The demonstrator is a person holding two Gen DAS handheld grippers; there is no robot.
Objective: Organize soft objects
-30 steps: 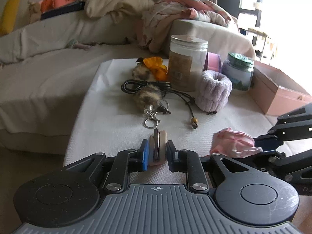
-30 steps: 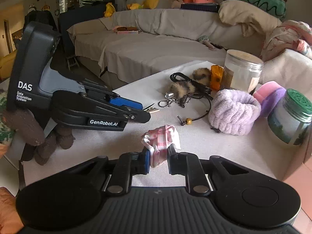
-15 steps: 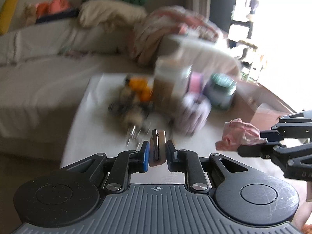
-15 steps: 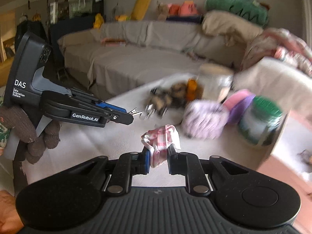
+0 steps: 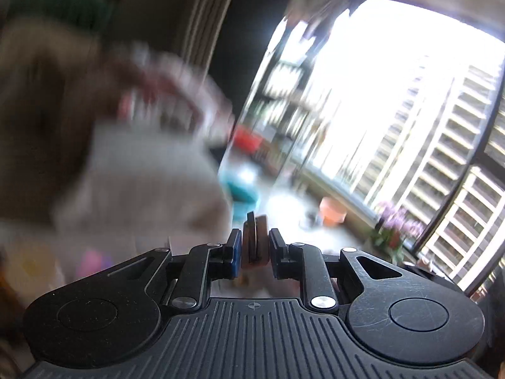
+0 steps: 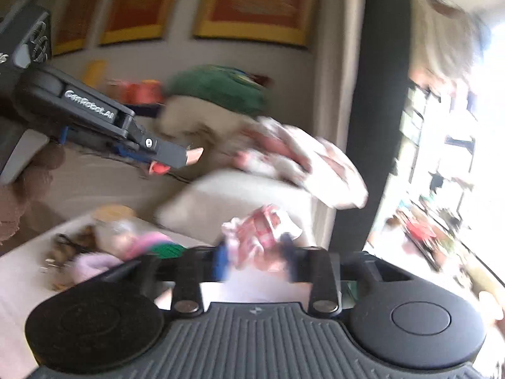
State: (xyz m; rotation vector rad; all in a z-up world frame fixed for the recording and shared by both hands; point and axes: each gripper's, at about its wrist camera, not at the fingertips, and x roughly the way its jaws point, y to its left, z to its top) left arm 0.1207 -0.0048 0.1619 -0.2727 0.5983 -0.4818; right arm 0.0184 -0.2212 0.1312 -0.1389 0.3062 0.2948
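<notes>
My left gripper [image 5: 252, 248] is shut on a small flat beige pad [image 5: 260, 230] that stands on edge between its pads. It is raised and faces the bright window. In the right wrist view the left gripper [image 6: 176, 158] reaches in from the upper left, with the pad's tip [image 6: 194, 155] poking out. The jaws of my right gripper [image 6: 255, 257] are opening. A crumpled pink checked cloth [image 6: 255, 237] sits loosely between them, above the table's far edge. Both views are motion-blurred.
A purple fluffy band [image 6: 91, 263], jars [image 6: 113, 221] and a furry keychain [image 6: 69, 243] lie on the white table [image 6: 19, 281] at lower left. Behind are a sofa arm [image 6: 240, 199] with a pink blanket [image 6: 315, 164] and a green cushion [image 6: 217, 90]. A large window [image 5: 394, 110] is to the right.
Both grippers rose and swung right, away from the tabletop. The right jaws spread apart around the pink cloth. The left stays shut on the beige pad.
</notes>
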